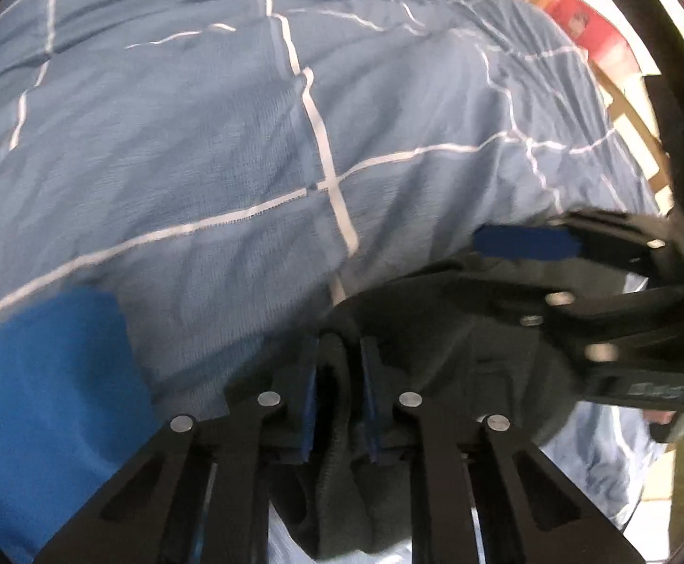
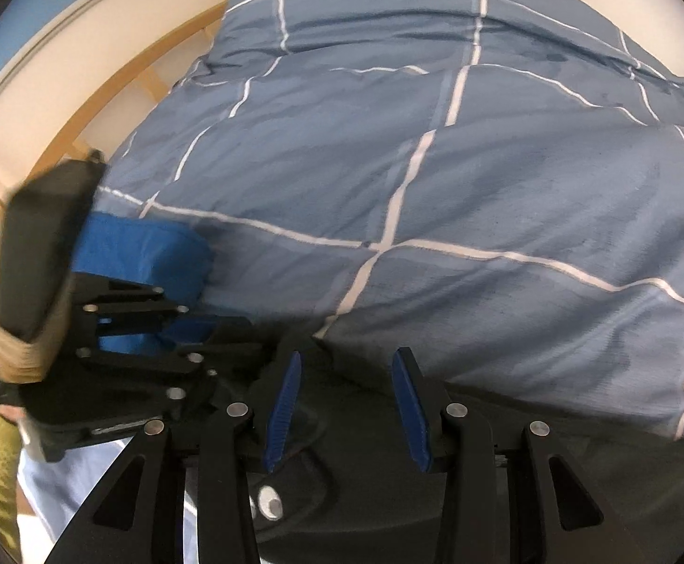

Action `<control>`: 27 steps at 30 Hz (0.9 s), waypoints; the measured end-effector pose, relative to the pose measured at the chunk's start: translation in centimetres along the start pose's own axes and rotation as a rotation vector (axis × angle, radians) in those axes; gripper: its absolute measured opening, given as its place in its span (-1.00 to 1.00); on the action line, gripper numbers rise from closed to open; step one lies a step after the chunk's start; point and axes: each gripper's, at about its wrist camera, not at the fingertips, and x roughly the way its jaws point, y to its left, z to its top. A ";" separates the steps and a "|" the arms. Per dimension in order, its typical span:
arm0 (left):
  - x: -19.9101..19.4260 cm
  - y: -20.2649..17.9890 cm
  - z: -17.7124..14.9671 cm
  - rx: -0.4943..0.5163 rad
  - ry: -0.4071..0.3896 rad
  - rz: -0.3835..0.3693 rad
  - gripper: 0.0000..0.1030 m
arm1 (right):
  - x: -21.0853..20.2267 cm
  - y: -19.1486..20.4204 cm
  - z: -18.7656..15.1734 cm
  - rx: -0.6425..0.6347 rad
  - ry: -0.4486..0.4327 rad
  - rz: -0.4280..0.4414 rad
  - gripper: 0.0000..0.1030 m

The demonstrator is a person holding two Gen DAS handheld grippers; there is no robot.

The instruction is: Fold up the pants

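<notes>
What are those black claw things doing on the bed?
A person is folding dark pants on a bed with a blue checked duvet. The left gripper is shut on a fold of the pants. The right gripper is open, its blue fingers over the waist near the button. A blue pillow lies nearby.

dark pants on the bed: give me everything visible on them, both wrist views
The dark grey-black pants look like soft, thick cloth, bunched and creased at the near edge of the blue quilt with white grid lines. The left gripper is shut on a ribbed fold of them. In the right wrist view the pants show a round silver button beside a curved seam; the right gripper is open above that part, pads apart. Their full shape is hidden.
</notes>
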 end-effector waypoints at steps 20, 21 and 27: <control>1.5 0.7 -1.7 0.070 0.046 0.284 -0.46 | 4.6 3.8 -0.7 -0.069 0.060 -0.183 -0.19; 1.5 0.3 -1.7 0.085 0.039 0.314 -0.38 | 4.6 3.5 -0.7 -0.060 0.057 -0.187 -0.19; -2.1 -3.0 -2.0 0.133 -0.105 0.475 0.11 | 2.2 2.1 -0.8 0.032 -0.016 -0.162 -0.04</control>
